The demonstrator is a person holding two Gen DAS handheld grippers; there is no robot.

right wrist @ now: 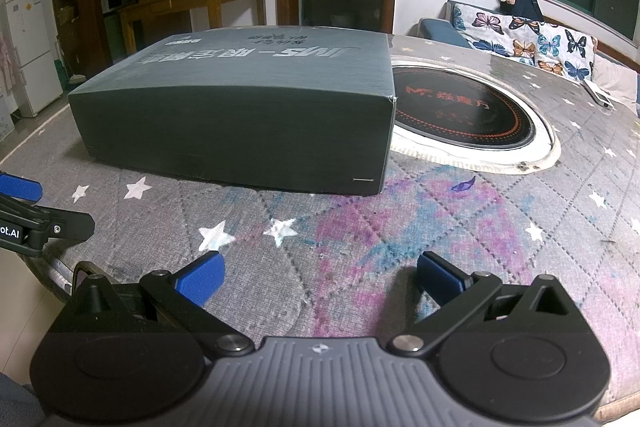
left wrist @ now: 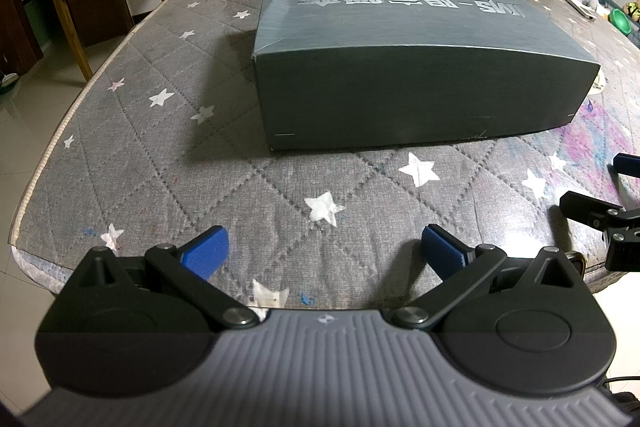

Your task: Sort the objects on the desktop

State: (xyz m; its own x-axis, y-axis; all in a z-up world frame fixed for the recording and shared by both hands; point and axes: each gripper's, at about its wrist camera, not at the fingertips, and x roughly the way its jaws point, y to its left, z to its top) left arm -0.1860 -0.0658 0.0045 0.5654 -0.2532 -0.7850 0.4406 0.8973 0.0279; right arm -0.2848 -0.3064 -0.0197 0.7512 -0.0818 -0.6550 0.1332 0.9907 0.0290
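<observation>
Counter (left wrist: 168,131): a round top under a grey quilted cover with white stars; it carries everything I deal with here, and I hold both tools low over its near rim.

Box (left wrist: 400,67): a large, flat, dark grey-green carton with printed lettering on its lid, lying flat on the counter. It is the only sortable thing I can make out near me. Its long axis runs from 9 to 3 o'clock across my view, the long side wall facing me.

Hob (right wrist: 464,107): a round black cooking plate sunk into the counter, at 1 o'clock from my right tool; the box's right end sits just over its rim.

Box from my left gripper (left wrist: 322,251): at 12 to 1 o'clock, apart, with bare quilt between my fingers and the near wall.

Box from my right gripper (right wrist: 320,277): at 11 o'clock, also apart.

Nearer hand: I judge them about equal, each closer to its own end of the box.

Left fingers (left wrist: 206,251): spread wide, holding nothing.

Right fingers (right wrist: 440,277): spread wide too, empty.

Next move, as I judge it: the box is far wider than either spread, so both tools would need to take an end or push.
</observation>
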